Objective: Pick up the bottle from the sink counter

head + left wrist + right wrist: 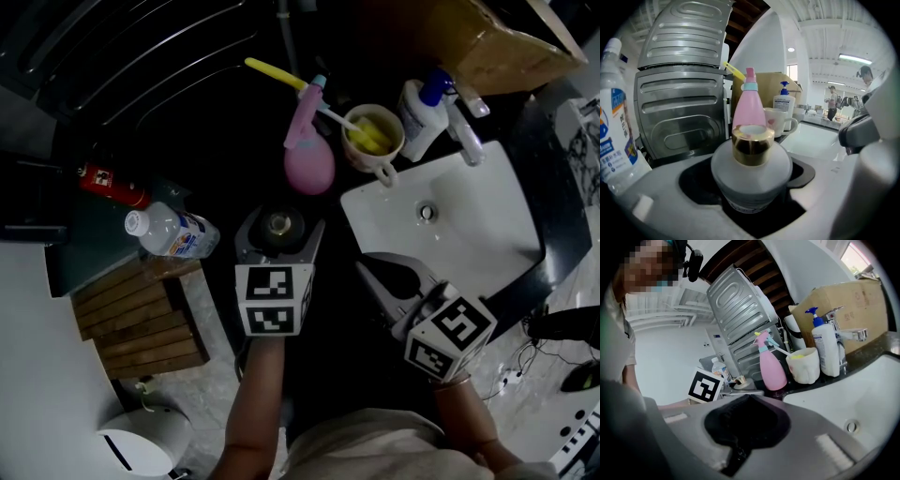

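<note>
Head view: left of the sink, the left gripper clamps the frosted bottle by its body. Left gripper view: jaws snug beneath its gold cap; probably glass, slippery, fragile. Right gripper view: right gripper closed, holding nothing

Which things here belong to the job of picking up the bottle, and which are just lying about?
Job in hand: gold-capped bottle, held in the left gripper.

Lying about: pink spray bottle, mug, soap pump, water bottle, red can, cardboard box.
</note>
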